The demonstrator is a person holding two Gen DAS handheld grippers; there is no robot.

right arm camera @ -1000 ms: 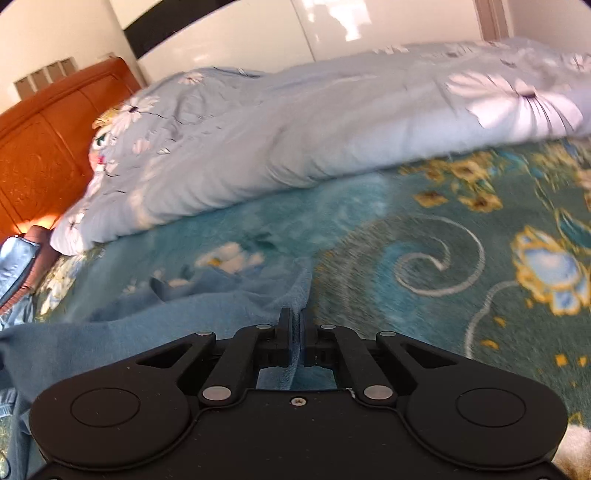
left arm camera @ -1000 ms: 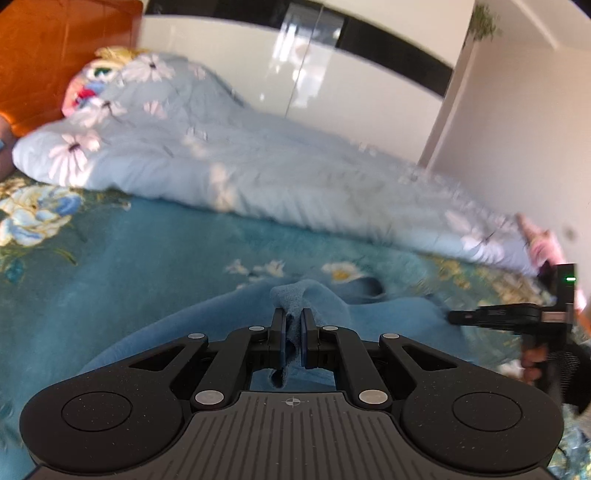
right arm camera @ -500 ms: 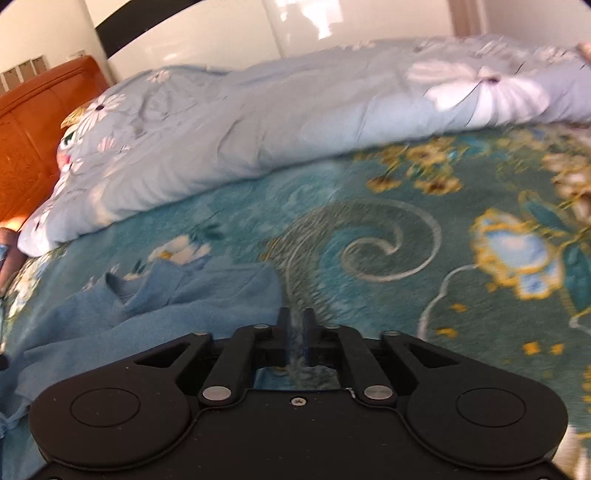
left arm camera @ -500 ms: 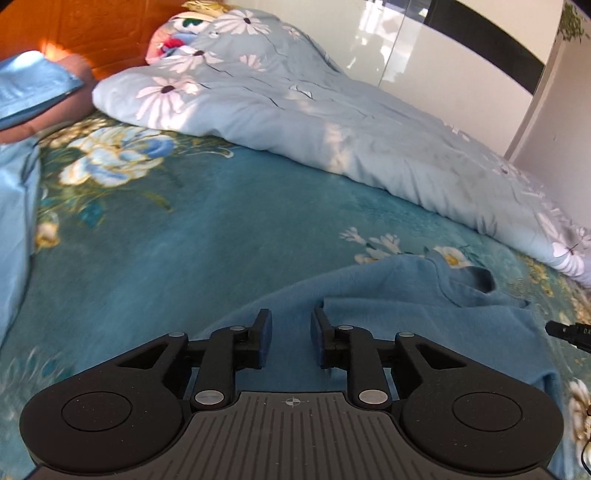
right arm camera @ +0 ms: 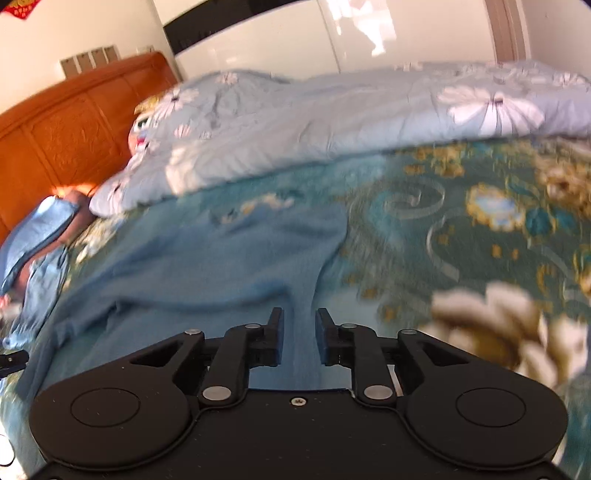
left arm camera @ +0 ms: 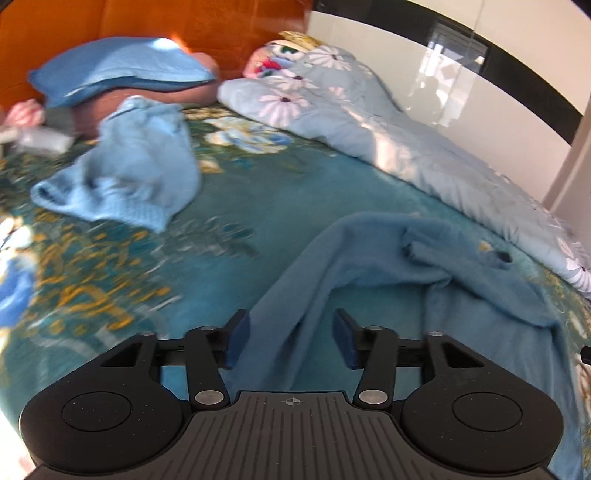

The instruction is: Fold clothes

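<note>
Both tongs have let go: left tongs [left arm camera: 291, 339] wide apart, right tongs [right arm camera: 298, 336] parted, above the blue garment [left arm camera: 388, 258].

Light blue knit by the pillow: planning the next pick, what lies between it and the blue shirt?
In the left wrist view, only bare floral bedspread separates the light blue knit from the blue shirt.

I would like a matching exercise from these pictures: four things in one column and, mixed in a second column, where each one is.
Things:
1. blue garment
2. light blue knit sweater
3. floral duvet
4. blue pillow

Places:
A. against the wooden headboard
B. crumpled, near the pillow
C. bunched along the far side of the bed
D. just ahead of the open left gripper

Pairs: 1-D, 2-B, 3-C, 4-A
</note>
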